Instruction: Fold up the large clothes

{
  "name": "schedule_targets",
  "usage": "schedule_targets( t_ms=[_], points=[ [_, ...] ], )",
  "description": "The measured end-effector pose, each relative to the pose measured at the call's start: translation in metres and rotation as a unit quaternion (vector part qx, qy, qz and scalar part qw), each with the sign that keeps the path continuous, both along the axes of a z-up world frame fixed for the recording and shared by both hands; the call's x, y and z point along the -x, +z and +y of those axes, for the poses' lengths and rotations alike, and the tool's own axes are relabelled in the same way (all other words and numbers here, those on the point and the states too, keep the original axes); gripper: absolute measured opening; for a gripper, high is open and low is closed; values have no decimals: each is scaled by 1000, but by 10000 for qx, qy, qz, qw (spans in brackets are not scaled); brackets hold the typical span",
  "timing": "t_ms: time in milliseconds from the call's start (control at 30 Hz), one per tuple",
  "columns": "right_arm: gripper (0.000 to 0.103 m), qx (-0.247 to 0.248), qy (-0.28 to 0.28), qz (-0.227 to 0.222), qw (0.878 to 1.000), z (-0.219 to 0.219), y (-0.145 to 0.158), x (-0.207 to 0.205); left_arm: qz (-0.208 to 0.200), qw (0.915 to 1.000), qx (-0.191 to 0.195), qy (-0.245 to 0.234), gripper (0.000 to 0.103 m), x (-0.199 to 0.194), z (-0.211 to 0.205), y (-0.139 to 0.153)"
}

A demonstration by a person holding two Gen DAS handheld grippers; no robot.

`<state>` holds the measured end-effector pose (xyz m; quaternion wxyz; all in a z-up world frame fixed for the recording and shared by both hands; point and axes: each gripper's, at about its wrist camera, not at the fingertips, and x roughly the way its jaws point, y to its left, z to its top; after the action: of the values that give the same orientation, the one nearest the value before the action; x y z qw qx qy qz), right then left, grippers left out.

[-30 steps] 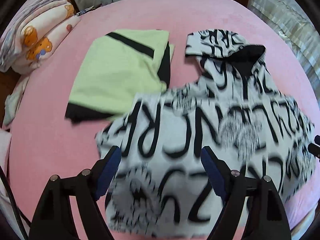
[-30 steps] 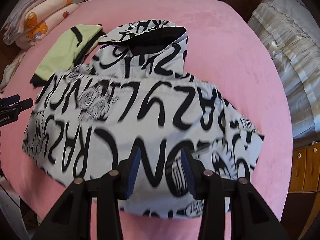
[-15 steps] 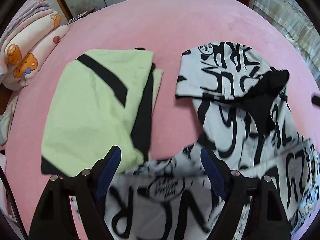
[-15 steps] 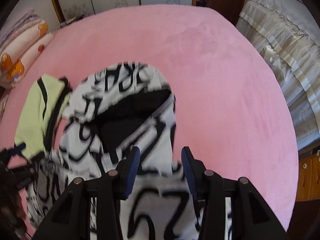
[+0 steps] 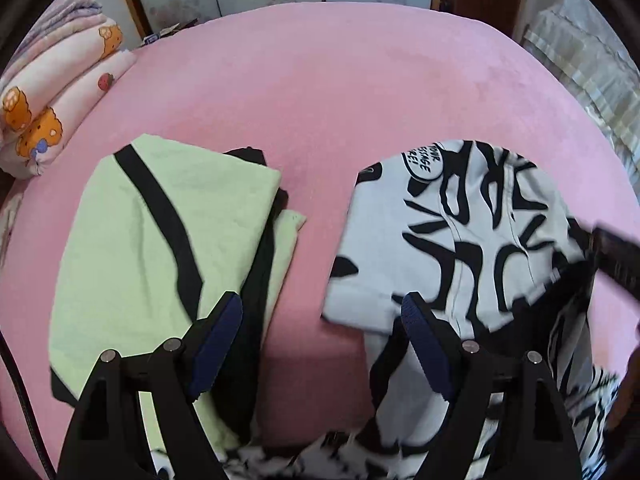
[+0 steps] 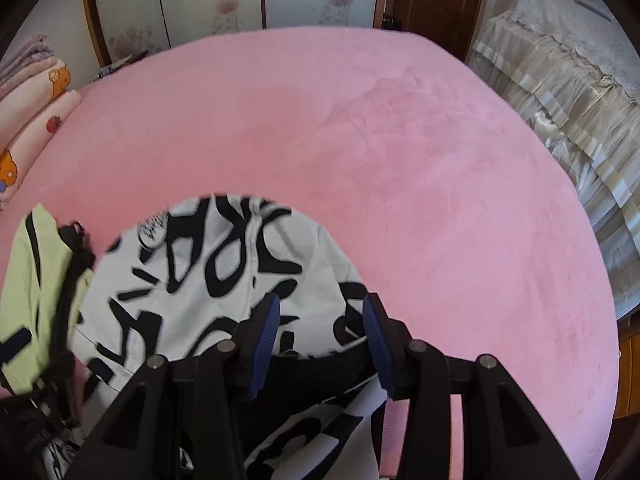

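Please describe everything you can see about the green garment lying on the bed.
The green garment is pale lime, of soft knit-looking cloth, with a black band running diagonally across its top face and black panels along its right and lower edges. It is already folded into a flat, roughly rectangular stack, with one green layer peeking out at the right. It lies on the pink bed cover, left of the black-and-white hoodie, with pink cover showing between them. Neither gripper holds it.
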<state>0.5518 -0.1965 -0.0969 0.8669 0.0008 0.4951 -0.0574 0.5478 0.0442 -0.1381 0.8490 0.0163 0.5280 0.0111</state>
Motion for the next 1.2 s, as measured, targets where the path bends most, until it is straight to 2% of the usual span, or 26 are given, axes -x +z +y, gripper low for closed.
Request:
schedule_targets(
  t_ms=[200, 300, 433, 500, 567, 700, 867, 933, 1000, 1100, 1133, 1167, 1200],
  points=[
    [43, -108, 554, 482, 9972, -19, -48, 30, 106, 9999, 99, -50, 81, -18, 0, -24],
    [45, -205, 791, 577, 9950, -24, -51, 37, 178, 9994, 200, -241, 81, -26, 2, -33],
    [51, -1057, 717, 514, 9905, -44, -35, 21, 268, 9970, 615, -392, 81, -41, 9, -39],
    [59, -1499, 538, 397, 9864, -55, -28, 6, 324, 9950, 857, -401, 81, -49, 13, -42],
    [61, -1663, 369, 370, 9847, -61, -27, -10, 393, 9929, 1058, -383, 81, -59, 16, -47],
    [61, -1485, 235, 451, 9876, -60, -38, -34, 493, 9893, 1336, -326, 82, -75, 17, -59],
    [61, -1203, 130, 405, 9918, -57, -49, -46, 342, 9914, 1173, -460, 84, -79, 3, -65],
    [61, -1303, 43, 268, 9911, -62, -48, -46, 294, 9913, 1153, -560, 84, -80, -2, -65],
    [75, -1386, -88, 151, 9902, -72, -49, -45, 293, 9912, 1163, -562, 87, -81, -6, -66],
    [77, -1720, -128, 363, 9843, -80, -62, -48, 312, 9908, 1193, -557, 88, -80, -9, -66],
    [78, -1729, -94, 368, 9842, -79, -63, -48, 293, 9906, 1202, -586, 85, -80, -11, -65],
    [78, -1689, -28, 341, 9850, -77, -64, -49, 256, 9896, 1254, -656, 62, -79, -14, -64],
    [70, -1650, 55, 330, 9857, -73, -63, -49, 233, 9877, 1335, -779, 29, -79, -20, -63]
  ],
)
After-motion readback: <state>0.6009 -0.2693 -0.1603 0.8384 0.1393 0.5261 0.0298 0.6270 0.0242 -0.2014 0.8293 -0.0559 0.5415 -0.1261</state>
